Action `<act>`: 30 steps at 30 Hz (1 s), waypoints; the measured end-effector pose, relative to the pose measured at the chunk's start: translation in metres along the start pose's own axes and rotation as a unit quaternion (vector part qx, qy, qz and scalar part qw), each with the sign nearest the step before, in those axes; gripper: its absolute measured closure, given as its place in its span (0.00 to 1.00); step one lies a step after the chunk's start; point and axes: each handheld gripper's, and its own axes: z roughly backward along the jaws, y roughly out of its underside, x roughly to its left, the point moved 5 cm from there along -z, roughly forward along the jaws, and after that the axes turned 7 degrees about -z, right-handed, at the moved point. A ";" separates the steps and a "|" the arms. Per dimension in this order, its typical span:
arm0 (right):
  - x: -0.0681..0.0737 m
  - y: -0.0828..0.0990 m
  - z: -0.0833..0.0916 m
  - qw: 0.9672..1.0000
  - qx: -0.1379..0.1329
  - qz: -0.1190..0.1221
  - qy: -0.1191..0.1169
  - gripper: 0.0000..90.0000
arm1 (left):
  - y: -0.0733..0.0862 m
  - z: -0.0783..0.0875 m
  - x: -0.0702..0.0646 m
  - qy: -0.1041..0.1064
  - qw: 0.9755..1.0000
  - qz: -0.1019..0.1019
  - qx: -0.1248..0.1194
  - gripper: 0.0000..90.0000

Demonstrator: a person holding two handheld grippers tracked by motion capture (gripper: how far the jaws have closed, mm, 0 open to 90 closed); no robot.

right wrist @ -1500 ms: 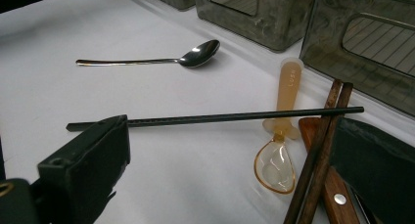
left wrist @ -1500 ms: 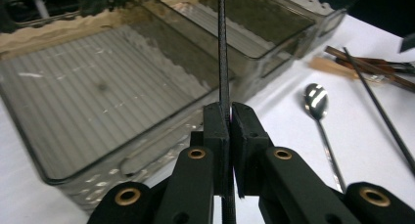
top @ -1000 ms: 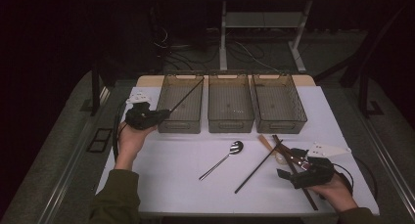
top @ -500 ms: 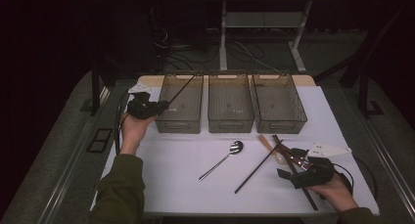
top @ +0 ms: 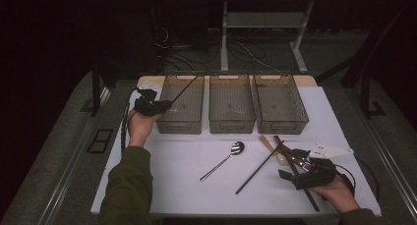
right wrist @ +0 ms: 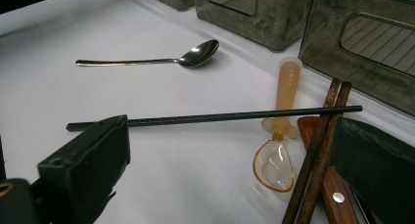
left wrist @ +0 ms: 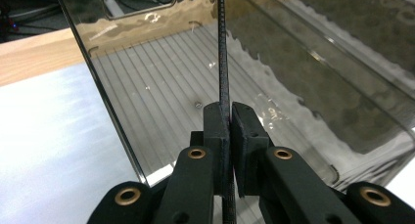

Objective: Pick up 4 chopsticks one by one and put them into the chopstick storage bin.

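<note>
While our left gripper (top: 158, 106) stays clamped on the thin black chopstick (top: 184, 89), we angle it over the smoky plastic bin (top: 181, 121) at the bench's far-left corner, so it drops inside; the right gripper (top: 295, 172) rests with jaws apart.

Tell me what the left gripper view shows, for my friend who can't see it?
Two black jaws of the left gripper are shut on a thin black chopstick, which points up and away over a smoky see-through plastic bin with a ridged floor. The white table lies to the left.
</note>
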 end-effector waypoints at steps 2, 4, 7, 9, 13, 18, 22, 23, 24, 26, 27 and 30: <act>0.000 0.000 0.000 1.000 0.000 0.000 0.000 0.02 | 0.001 -0.003 0.000 -0.003 1.000 0.000 0.008 0.95; 0.000 0.000 0.001 1.000 0.000 0.000 0.000 0.02 | 0.002 -0.004 0.000 -0.001 1.000 0.003 0.010 0.94; 0.000 0.000 0.001 1.000 -0.001 0.000 0.000 0.02 | 0.003 -0.006 0.001 -0.002 1.000 0.015 0.010 0.94; 0.000 0.000 0.001 1.000 -0.001 0.000 0.000 0.02 | 0.002 -0.005 0.001 -0.006 1.000 0.017 0.002 0.88; 0.000 0.000 0.001 1.000 -0.001 0.000 -0.001 0.02 | -0.001 -0.004 -0.001 -0.004 1.000 0.013 -0.005 0.75; 0.000 0.000 0.000 1.000 -0.001 0.000 -0.001 0.02 | -0.003 -0.001 -0.002 -0.003 1.000 0.010 -0.017 0.67; 0.000 0.000 0.001 1.000 -0.001 -0.001 -0.001 0.02 | -0.007 0.005 -0.006 0.005 0.999 0.011 -0.034 0.61; 0.000 0.000 0.001 1.000 -0.002 -0.001 -0.001 0.02 | -0.008 0.006 -0.006 0.007 0.999 0.008 -0.033 0.59; 0.000 0.000 0.001 1.000 -0.003 -0.002 -0.001 0.02 | -0.008 0.008 -0.007 0.008 0.999 0.002 -0.033 0.58; 0.000 0.000 0.001 1.000 -0.004 -0.002 0.000 0.02 | -0.010 0.011 -0.010 0.012 0.999 -0.001 -0.036 0.56; 0.000 0.000 0.001 1.000 -0.004 -0.002 -0.001 0.02 | -0.011 0.013 -0.012 0.012 0.999 -0.005 -0.037 0.55; 0.000 0.000 0.001 1.000 -0.003 -0.002 -0.001 0.02 | -0.014 0.019 -0.019 0.021 0.999 -0.012 -0.041 0.51</act>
